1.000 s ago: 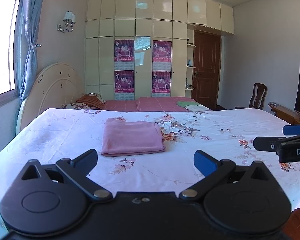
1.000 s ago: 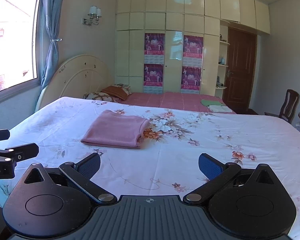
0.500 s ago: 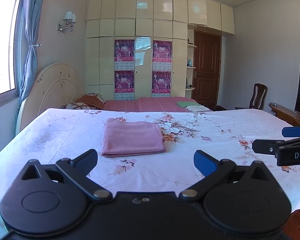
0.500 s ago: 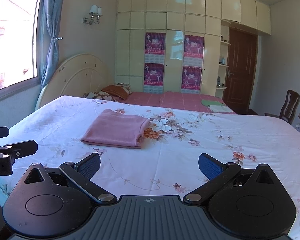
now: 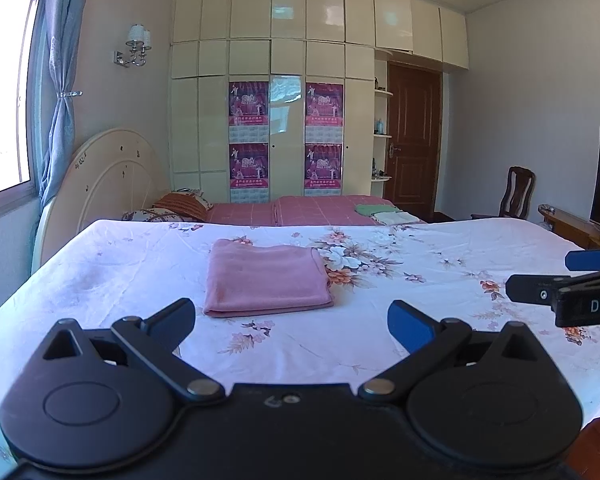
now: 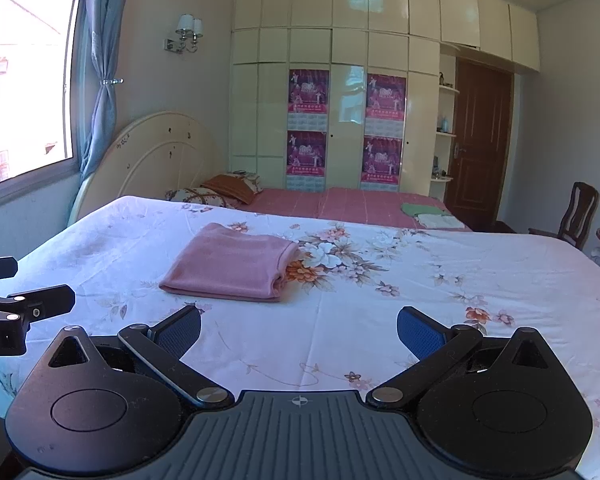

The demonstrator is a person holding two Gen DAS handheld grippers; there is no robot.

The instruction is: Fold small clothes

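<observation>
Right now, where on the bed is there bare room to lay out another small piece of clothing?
The floral sheet is bare to the right of the folded pink cloth, out to the bed's right edge, and in the strip between the cloth and both open tools, left tool and right tool. The far pink blanket end is crowded: pillows and a small clothes pile.

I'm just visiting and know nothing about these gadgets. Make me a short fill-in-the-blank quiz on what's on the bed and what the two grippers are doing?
1. The folded cloth on the bed is ____ in colour.
2. The bedsheet it lies on has a ____ print.
3. The left gripper and the right gripper both have their jaws ____.
4. Neither gripper is ____ the cloth.

Missing words: pink; floral; open; touching
</observation>
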